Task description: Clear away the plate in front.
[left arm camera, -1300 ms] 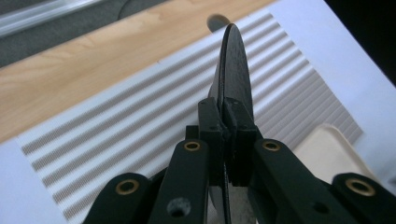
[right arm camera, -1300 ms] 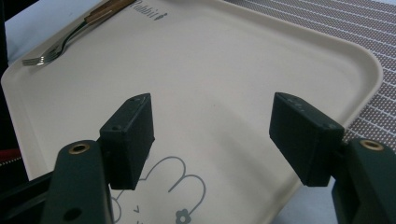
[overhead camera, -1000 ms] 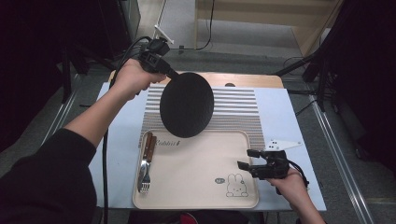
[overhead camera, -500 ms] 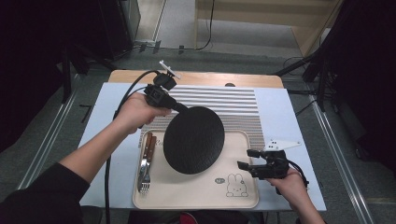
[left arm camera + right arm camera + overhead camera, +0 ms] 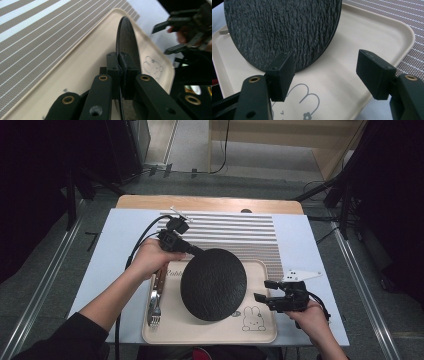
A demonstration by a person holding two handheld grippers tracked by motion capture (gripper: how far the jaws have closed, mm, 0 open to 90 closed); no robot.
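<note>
Black plate [image 5: 214, 284] lowered over tray [image 5: 260, 332], left gripper [image 5: 120, 62] jaws clamping it, right gripper [image 5: 325, 72] jaws apart.

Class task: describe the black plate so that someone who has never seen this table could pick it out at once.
Find the beige tray at the table's near edge. Over its middle, the left gripper pinches the plate by its rim, tilted. It is round, black and rough-textured, unlike the slim fork lying at the tray's left.

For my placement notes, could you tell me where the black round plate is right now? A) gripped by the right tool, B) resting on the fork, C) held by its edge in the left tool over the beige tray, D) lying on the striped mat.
C: the left tool clamps the plate by its rim above the tray.
</note>
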